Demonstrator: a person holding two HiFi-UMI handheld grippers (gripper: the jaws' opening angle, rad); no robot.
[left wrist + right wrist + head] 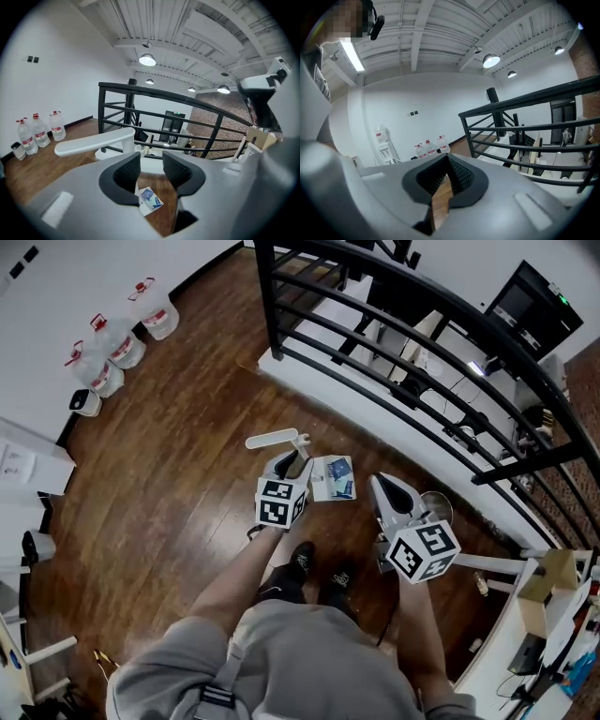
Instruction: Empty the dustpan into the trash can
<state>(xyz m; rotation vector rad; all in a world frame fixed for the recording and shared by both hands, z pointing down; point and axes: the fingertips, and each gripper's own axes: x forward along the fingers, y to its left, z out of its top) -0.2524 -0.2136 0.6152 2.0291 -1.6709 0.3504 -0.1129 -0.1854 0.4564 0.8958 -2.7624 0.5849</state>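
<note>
A white handle (275, 439), apparently the dustpan's, stands just beyond my left gripper (292, 463). In the left gripper view the handle (93, 141) runs to the left, above and past the jaws. My left gripper (151, 161) is open with nothing between its pads. A white and blue packet (334, 478) lies on the wood floor and shows below the jaws (150, 199). A round grey can (439, 507) sits partly hidden behind my right gripper (378, 480). In its own view the right gripper (446, 157) is shut, tips meeting, and empty.
A black railing (394, 343) on a white ledge runs across ahead and to the right. Several water bottles (122, 338) stand by the far left wall. A white desk (525, 634) with clutter is at the right. The person's shoes (300, 563) are below the grippers.
</note>
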